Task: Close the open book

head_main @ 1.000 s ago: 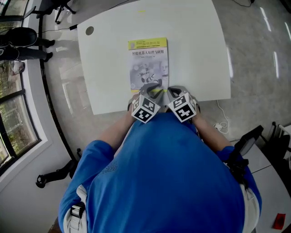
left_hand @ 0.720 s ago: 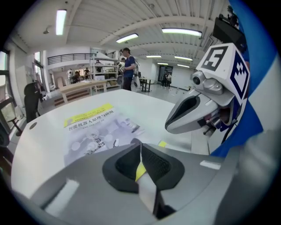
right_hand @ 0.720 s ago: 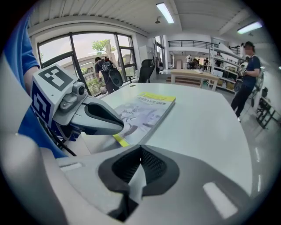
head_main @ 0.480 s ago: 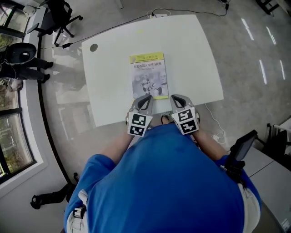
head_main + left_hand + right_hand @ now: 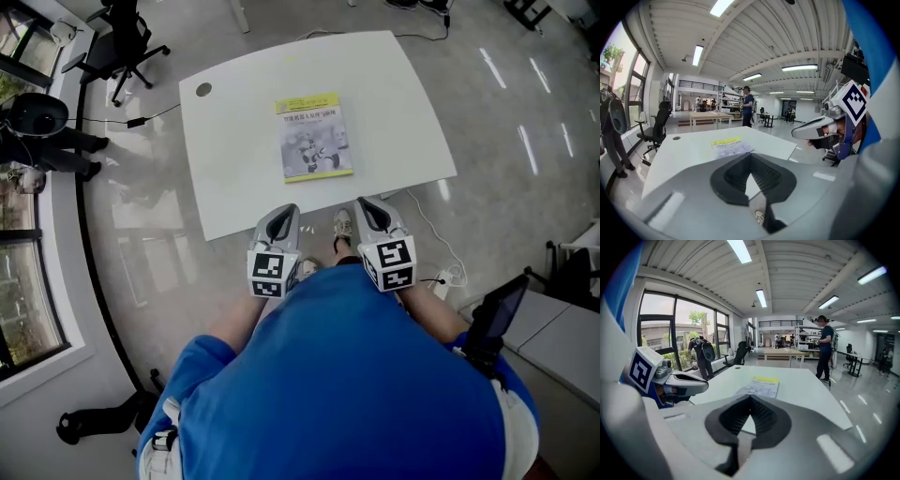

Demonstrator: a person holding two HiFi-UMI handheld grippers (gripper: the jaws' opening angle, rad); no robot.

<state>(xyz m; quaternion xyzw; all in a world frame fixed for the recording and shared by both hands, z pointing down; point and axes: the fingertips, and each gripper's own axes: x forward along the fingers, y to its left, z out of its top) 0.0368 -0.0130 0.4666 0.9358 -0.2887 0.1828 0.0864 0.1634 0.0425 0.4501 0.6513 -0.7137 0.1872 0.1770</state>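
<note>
— What are your claws doing?

— Both are pressed together with nothing in them. My left gripper [image 5: 281, 217] and my right gripper [image 5: 368, 208] sit side by side in front of my blue shirt [image 5: 356, 375], pads tip to tip in each gripper view, marker cubes [image 5: 268, 274] facing up.

— And past them?

— The near edge of the white table [image 5: 244, 178], with my shoe [image 5: 343, 225] on the floor between the two claws.

— Where is the book?

— The book [image 5: 317, 137] lies flat around the middle of the table, well apart from both claws. It is closed, front cover up.

— Anything to read on it?

— There is a yellow band along the far edge, then a line of dark characters too small for me to read, above a grey cover picture with a touch of yellow low down.

— Further off?

— A round grey cap [image 5: 203, 90] is set in the far left corner of the tabletop, and an office chair [image 5: 122, 37] stands beyond it by the windows.
</note>
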